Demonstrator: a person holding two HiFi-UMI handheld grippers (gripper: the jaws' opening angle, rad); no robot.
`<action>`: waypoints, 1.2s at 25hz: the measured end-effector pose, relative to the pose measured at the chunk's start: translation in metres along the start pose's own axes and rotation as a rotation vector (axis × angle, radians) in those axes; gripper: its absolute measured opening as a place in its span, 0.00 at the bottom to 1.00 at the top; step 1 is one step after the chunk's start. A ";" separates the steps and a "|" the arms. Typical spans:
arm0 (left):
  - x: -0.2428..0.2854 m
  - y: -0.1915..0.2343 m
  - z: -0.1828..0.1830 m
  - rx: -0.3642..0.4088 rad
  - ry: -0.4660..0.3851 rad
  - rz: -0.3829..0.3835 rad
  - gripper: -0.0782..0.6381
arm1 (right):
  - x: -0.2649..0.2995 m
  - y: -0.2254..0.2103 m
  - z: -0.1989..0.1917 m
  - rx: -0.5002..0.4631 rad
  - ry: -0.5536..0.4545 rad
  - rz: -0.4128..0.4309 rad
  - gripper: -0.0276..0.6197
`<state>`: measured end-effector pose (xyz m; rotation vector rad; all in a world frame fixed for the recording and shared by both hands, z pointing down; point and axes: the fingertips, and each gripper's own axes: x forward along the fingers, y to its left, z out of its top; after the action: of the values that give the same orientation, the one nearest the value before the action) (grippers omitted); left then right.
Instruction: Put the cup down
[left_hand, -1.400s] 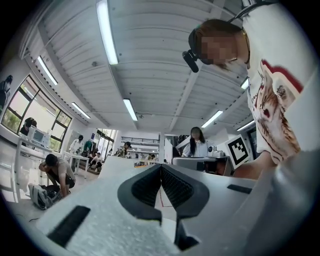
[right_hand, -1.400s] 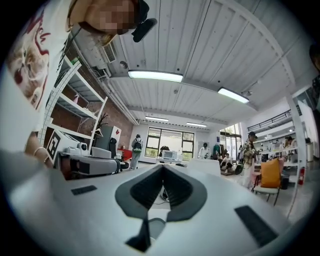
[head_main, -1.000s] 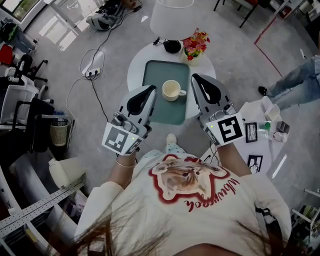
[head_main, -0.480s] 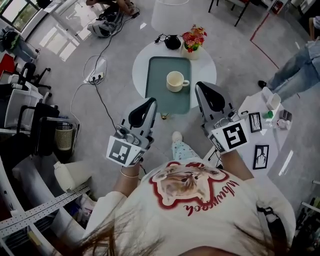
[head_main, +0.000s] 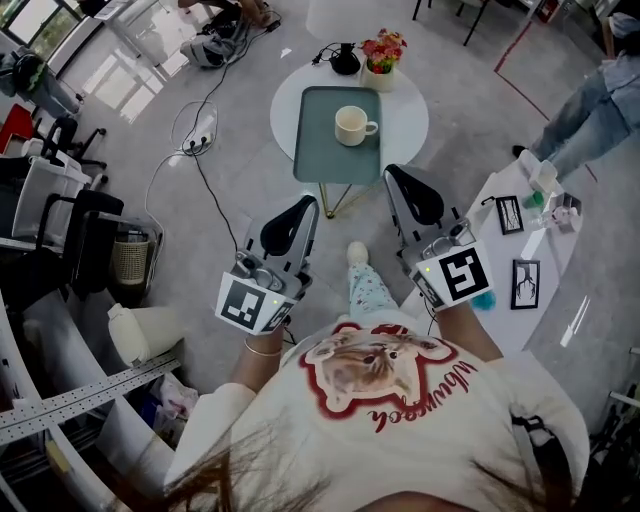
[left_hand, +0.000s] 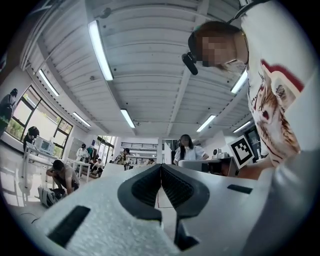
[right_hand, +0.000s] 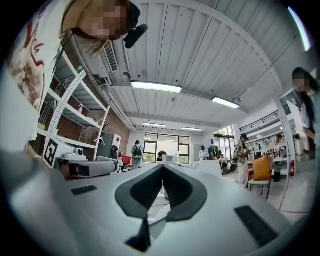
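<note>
A cream cup (head_main: 352, 125) stands upright on a green tray (head_main: 320, 150) on the round white table (head_main: 410, 115), handle to the right. Both grippers are held well short of the table, over the floor, and touch nothing. My left gripper (head_main: 305, 203) is shut and empty, with its jaws meeting in the left gripper view (left_hand: 161, 167) and pointing up at the ceiling. My right gripper (head_main: 392, 173) is shut as well, with its jaws closed together and nothing between them in the right gripper view (right_hand: 163, 167).
A flower vase (head_main: 380, 52) and a black object (head_main: 345, 60) sit at the table's far edge. A white side table (head_main: 545, 235) with picture frames stands at right. Cables and a power strip (head_main: 195, 140) lie on the floor left, near chairs and a basket (head_main: 128, 262). A person's legs (head_main: 600, 100) show upper right.
The view and both grippers have drawn back from the round table. The cup and tray now sit farther off. Both grippers stayed shut.
</note>
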<state>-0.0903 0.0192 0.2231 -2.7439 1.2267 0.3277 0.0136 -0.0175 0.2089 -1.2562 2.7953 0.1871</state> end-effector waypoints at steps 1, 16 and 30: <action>-0.005 -0.007 0.002 0.001 -0.002 -0.003 0.13 | -0.007 0.005 0.002 0.002 -0.001 -0.003 0.09; -0.056 -0.101 0.016 -0.017 0.003 -0.070 0.13 | -0.096 0.051 0.029 0.001 -0.023 -0.047 0.09; -0.048 -0.179 0.040 0.014 -0.033 -0.029 0.13 | -0.168 0.044 0.065 0.010 -0.074 -0.005 0.09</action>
<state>0.0063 0.1807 0.1994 -2.7300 1.1761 0.3587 0.0927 0.1449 0.1676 -1.2284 2.7269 0.2140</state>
